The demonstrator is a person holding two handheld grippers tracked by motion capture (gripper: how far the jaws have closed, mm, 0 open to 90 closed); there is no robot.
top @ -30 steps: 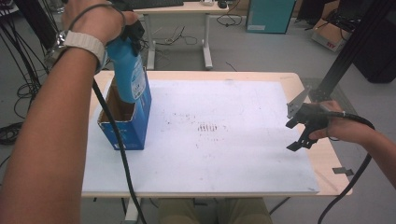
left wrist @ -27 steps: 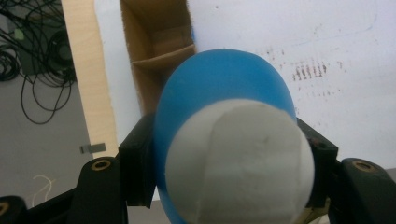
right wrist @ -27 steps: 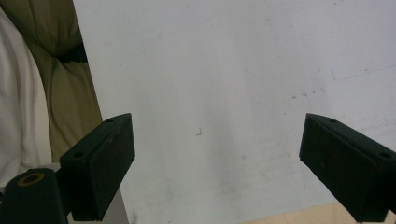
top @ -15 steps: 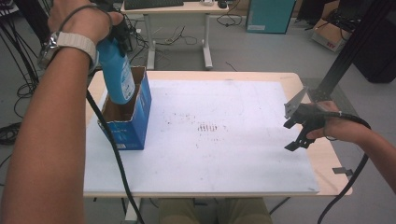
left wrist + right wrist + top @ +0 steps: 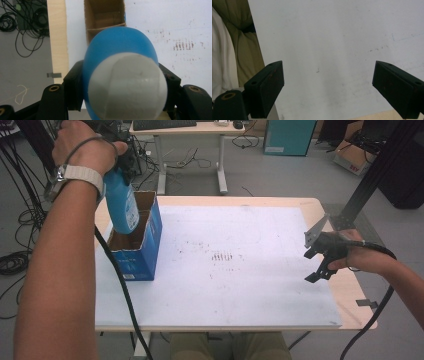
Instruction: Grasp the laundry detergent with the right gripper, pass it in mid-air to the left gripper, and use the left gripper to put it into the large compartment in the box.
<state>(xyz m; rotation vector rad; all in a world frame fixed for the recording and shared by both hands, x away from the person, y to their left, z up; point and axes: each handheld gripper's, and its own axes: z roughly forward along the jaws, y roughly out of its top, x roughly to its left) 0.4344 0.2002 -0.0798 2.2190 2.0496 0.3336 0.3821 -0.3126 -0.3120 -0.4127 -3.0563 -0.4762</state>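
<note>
Above the open box point(image 5: 136, 245), left jaws clamp a bottle point(image 5: 121, 205), hiding its base; right jaws apart.

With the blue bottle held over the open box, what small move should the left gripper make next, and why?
Probably lower it straight down. The left gripper is shut on the blue bottle, whose bottom end hangs at the mouth of the open blue box; in the left gripper view the cardboard inside lies right beyond the bottle. Releasing looks premature. The right gripper waits open, off to the side.
</note>
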